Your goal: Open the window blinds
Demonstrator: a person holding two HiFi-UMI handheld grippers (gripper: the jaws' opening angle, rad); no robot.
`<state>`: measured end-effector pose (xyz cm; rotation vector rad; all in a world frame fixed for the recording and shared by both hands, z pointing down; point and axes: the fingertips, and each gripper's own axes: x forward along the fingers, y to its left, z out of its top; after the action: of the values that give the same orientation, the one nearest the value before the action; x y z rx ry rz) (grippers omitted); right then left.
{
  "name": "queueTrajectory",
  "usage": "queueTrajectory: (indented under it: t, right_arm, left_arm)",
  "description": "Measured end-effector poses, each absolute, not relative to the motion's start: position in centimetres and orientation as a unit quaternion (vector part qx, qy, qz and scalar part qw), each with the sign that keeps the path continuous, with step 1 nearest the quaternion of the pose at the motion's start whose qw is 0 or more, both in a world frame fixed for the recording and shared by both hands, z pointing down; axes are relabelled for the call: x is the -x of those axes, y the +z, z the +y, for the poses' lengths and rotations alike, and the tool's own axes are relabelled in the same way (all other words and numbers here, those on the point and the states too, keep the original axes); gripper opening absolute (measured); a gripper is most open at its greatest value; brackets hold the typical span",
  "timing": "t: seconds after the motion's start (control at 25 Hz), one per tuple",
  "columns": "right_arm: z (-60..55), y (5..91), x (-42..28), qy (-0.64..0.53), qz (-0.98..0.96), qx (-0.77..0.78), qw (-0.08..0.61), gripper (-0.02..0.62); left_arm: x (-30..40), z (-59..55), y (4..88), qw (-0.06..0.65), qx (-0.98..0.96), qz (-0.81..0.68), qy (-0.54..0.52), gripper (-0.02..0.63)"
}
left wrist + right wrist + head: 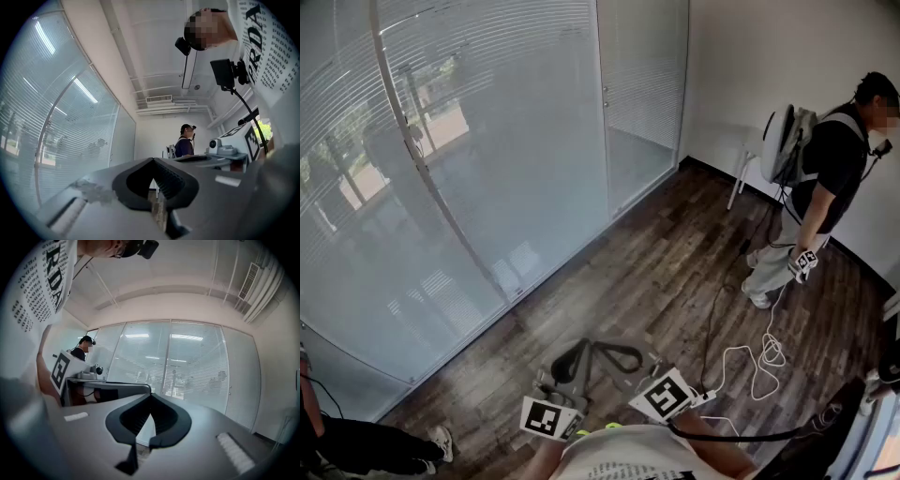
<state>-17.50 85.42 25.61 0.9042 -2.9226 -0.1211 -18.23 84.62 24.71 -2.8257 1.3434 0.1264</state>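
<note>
Now left claw (152, 161) and right claw (150, 397) are clenched, empty, near the window blinds (487, 122).
Closed, their slats (187, 362) run level; shirt (267, 47) reads "PRDA".

The window blinds (441, 159) ran along the left side, and the floor (656, 262) stretched away to their right. The left tool (581, 352) and right tool (623, 356) hung side by side, nearest the camera. A person (830, 178) stood at the far right, with a cable (764, 361) lying on the floor between that person and the tools.
</note>
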Motion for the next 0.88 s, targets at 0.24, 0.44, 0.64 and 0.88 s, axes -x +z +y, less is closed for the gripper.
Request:
queueTrajectory:
  t: [0.24, 0.44, 0.64, 0.88]
  right_arm:
    - [84.2, 25.1, 15.2, -0.057, -0.944, -0.325, 0.022, 0.008]
    - [83.6, 24.5, 14.4, -0.079, -0.94, -0.332, 0.016, 0.008]
    - [83.0, 24.7, 14.4, -0.084, -0.942, -0.325, 0.026, 0.008]
    - [82.4, 24.7, 14.6, -0.085, -0.944, -0.319, 0.023, 0.008]
  left_arm:
    - [15.9, 83.4, 24.0, 0.013, 0.905, 0.423, 0.056, -0.011]
    - [15.0, 82.8, 22.9, 0.016, 0.902, 0.424, 0.084, -0.011]
    - [15.1, 82.1, 23.0, 0.021, 0.9, 0.428, 0.079, -0.011]
    - [15.2, 81.5, 22.9, 0.016, 0.898, 0.432, 0.079, -0.011]
